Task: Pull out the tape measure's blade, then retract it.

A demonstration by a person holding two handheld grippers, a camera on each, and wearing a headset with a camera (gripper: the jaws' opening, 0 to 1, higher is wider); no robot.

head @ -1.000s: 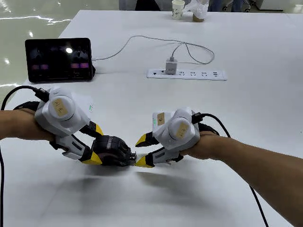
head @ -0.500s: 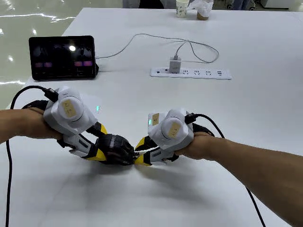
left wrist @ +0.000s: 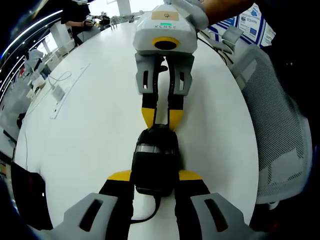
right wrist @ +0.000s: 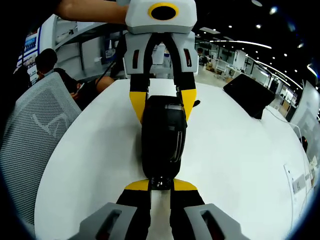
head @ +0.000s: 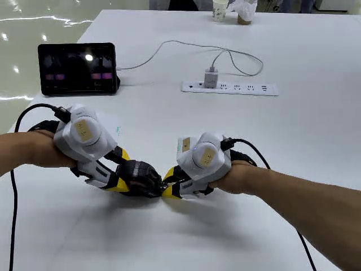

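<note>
Your left tongs [left wrist: 155, 176] clamped the tape measure [left wrist: 155, 157]; your right tongs [right wrist: 161, 187], nose-to-nose along its length, pinched the blade tip [right wrist: 160, 181].

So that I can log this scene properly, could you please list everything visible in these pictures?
tape measure: one, black, on the table between the grippers
tablet: one, black, far left of the table
power strip: one, white, mid-table
charger: one, white, plugged into the strip
cable: one, pale, from charger to tablet
paper cup: one, white, far edge
table: one, white
mesh chair: one, grey, beside the table
left gripper: white, yellow tips, shut on the tape measure's body
right gripper: white, yellow tips, shut on its front end
forearms: two, behind the grippers
</note>
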